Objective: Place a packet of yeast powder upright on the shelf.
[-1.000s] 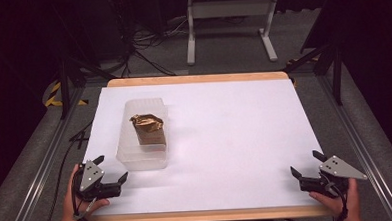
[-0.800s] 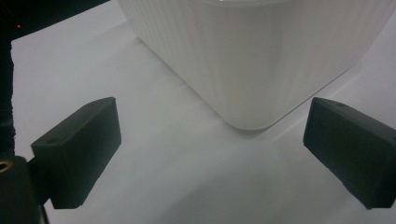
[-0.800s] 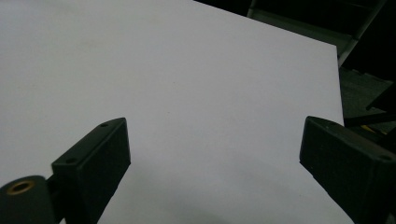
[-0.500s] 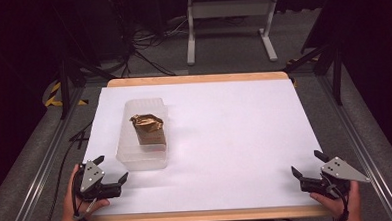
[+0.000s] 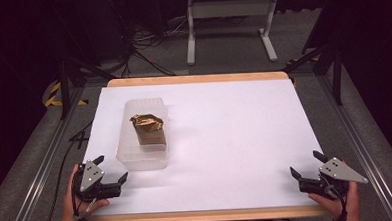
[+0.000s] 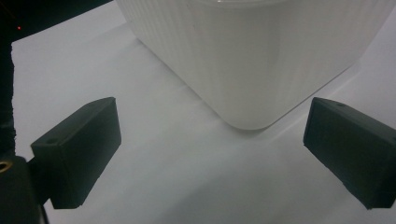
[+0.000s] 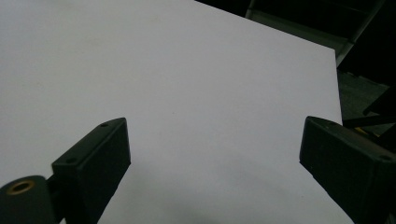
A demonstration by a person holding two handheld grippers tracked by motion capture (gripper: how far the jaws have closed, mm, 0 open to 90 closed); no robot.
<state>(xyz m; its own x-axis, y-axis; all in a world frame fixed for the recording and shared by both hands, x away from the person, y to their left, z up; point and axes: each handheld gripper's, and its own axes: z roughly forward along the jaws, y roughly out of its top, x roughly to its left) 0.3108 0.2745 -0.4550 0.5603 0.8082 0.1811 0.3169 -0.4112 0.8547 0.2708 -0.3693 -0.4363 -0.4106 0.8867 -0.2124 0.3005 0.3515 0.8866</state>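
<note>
Two grippers wait at the near edge of the table (image 5: pixel 245 138), one at each corner, as seen from the high view. The left gripper (image 5: pixel 110 170) sits in the person's left hand (image 5: pixel 75 203) at the near-left corner, its jaws spread apart with nothing between them, pointing toward the clear plastic container (image 5: pixel 142 158) that stands just beyond it. That container is a ribbed, translucent box on the left half of the white tabletop, its long side running away from the person. Inside it stands a brown paper bag (image 5: pixel 149 130), crumpled at the top and upright, nearer the far end than the near one. The right gripper (image 5: pixel 306 166) is held by the right hand (image 5: pixel 338 199) at the near-right corner, well apart from the container, jaws also spread and holding nothing, a grey three-cornered plate (image 5: pixel 343 170) on top of it.

From the left gripper view, the left gripper (image 6: pixel 210 158) has its two black jaws standing wide apart over bare white tabletop. A rounded corner of the clear plastic container (image 6: pixel 252 60) sits just ahead of them, between the jaw lines but not touched by either. Its ribbed wall looks milky, and I cannot make out the bag through it.

From the right gripper view, the right gripper (image 7: pixel 212 158) likewise shows both jaws wide apart, with plain white table (image 7: pixel 187 70) stretching ahead. Past the table's far edge there is dark floor and part of a metal frame (image 7: pixel 355 32).
</note>
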